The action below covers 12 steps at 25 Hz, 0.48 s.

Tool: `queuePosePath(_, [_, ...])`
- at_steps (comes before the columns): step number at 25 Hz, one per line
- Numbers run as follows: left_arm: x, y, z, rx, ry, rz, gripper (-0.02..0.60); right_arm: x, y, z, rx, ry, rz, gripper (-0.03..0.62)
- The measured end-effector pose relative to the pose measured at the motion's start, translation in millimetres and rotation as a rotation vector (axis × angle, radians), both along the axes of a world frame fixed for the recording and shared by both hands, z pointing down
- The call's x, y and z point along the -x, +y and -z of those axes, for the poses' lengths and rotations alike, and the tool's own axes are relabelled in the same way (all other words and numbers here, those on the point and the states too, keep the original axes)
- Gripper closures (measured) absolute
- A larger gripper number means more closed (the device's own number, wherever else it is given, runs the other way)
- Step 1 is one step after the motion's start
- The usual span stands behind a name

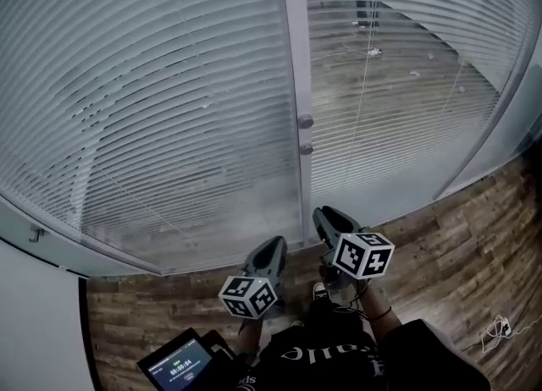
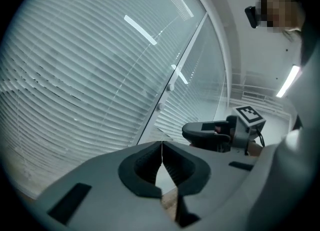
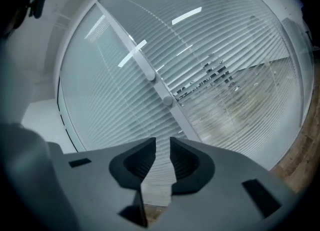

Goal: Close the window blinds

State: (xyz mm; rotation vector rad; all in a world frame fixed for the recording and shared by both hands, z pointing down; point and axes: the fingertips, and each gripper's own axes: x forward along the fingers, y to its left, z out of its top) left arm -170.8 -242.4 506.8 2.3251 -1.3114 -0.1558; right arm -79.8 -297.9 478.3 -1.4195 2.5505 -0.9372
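Two panes of white slatted window blinds fill the head view: the left blind (image 1: pixel 144 101) looks nearly flat, while the right blind (image 1: pixel 406 85) lets the wooden floor beyond show between its slats. A thin cord (image 1: pixel 366 68) hangs in front of the right blind. Between the panes stands a grey frame post (image 1: pixel 292 59) with two round knobs (image 1: pixel 306 121). Both grippers are low, near the foot of the post and apart from the blinds. My left gripper (image 1: pixel 273 244) (image 2: pixel 161 145) is shut with nothing in it. My right gripper (image 1: pixel 326 212) (image 3: pixel 163 145) is open a narrow gap, with only the blind seen beyond.
A wooden floor (image 1: pixel 457 245) runs below the window, with a loose cable (image 1: pixel 500 327) at the lower right. A small screen device (image 1: pixel 182 364) sits at the bottom left beside a white wall (image 1: pixel 42 322). The right gripper (image 2: pixel 205 131) shows in the left gripper view.
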Motion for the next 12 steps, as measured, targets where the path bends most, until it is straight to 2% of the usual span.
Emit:
queuePosePath(6, [-18.1,-61.3,12.3,-0.012,-0.013,0.048,0.577,-6.3,-84.9,22.9,0.002,-0.064,0.060,0.463])
queuePosePath(12, [-11.3,-101.8,11.3,0.001,-0.019,0.079,0.577,12.4,-144.8,34.7,0.028,-0.117,0.054,0.450])
